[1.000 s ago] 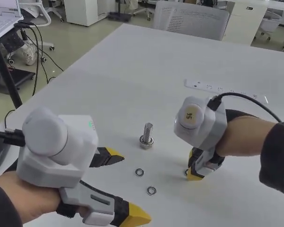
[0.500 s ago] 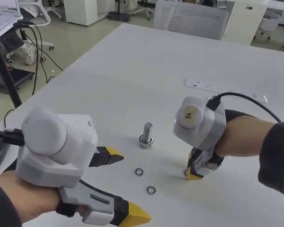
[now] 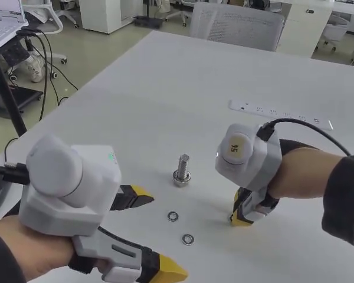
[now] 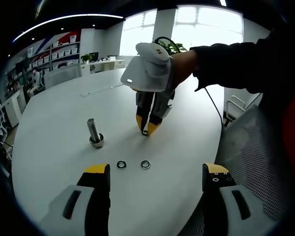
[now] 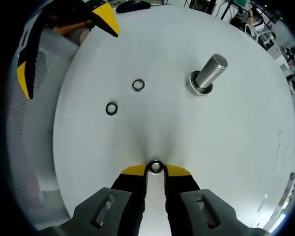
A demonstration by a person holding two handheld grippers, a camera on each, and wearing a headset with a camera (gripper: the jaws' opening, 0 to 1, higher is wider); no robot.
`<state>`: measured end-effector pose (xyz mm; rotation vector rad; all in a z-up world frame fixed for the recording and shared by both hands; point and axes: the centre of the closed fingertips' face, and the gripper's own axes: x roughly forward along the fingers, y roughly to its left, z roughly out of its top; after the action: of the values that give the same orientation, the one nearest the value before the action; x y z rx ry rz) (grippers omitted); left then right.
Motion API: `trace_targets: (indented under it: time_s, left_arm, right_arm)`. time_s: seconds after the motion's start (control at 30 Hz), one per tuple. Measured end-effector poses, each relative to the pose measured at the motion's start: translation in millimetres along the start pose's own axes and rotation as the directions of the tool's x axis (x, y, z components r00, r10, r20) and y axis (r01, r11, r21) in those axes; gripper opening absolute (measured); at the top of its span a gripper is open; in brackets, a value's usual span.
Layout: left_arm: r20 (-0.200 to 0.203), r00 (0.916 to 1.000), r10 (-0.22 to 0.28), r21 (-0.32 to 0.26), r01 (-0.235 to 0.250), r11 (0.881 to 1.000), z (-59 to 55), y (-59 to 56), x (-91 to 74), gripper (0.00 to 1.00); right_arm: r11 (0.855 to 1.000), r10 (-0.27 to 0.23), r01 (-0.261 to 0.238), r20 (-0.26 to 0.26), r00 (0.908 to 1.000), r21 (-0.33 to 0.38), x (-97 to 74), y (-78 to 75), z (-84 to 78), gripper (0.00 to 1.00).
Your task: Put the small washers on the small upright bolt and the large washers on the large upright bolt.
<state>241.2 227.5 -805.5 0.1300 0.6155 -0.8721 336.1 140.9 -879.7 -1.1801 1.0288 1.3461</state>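
Observation:
One upright bolt (image 3: 182, 170) stands mid-table with a washer ring around its base; it also shows as the bolt (image 4: 94, 133) and the bolt (image 5: 206, 73). Two small washers (image 3: 173, 216) (image 3: 188, 239) lie flat in front of it, seen too as the pair of washers (image 5: 138, 85) (image 5: 111, 108). My right gripper (image 3: 241, 219) points down at the table to the bolt's right, shut on a small washer (image 5: 156, 167) at its yellow tips, touching the tabletop. My left gripper (image 3: 156, 233) hovers at the near left, open and holding nothing, with the two loose washers (image 4: 121, 164) (image 4: 145, 164) just ahead of it.
A white power strip (image 3: 280, 110) lies on the far right of the white table (image 3: 165, 88). A grey chair (image 3: 236, 23) stands beyond the far edge. The table's left edge drops to a floor with cables (image 3: 44, 65).

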Motion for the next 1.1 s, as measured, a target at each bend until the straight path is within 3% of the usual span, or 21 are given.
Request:
trace_targets:
  time_s: [0.37,0.6,1.1]
  left_arm:
    - [-0.001,1.0,-0.002,0.002,0.002,1.0,-0.1,1.0,-0.6,0.76]
    - [0.001,1.0,-0.002,0.004,0.002,1.0,0.0,0.7,-1.1,0.76]
    - [0.001,1.0,-0.002,0.011,0.002,1.0,-0.4,-0.1,-0.8,0.76]
  right_arm:
    - [1.0,0.008,-0.008,-0.009,0.9999,-0.002,-1.8,3.5,-2.7,0.14]
    - [1.0,0.003,-0.003,0.007,1.0,0.014,-11.8,6.7,-4.6,0.14]
    - [0.999,0.009,-0.009,0.001,1.0,0.045,-19.6,22.9,-24.1,0.14]
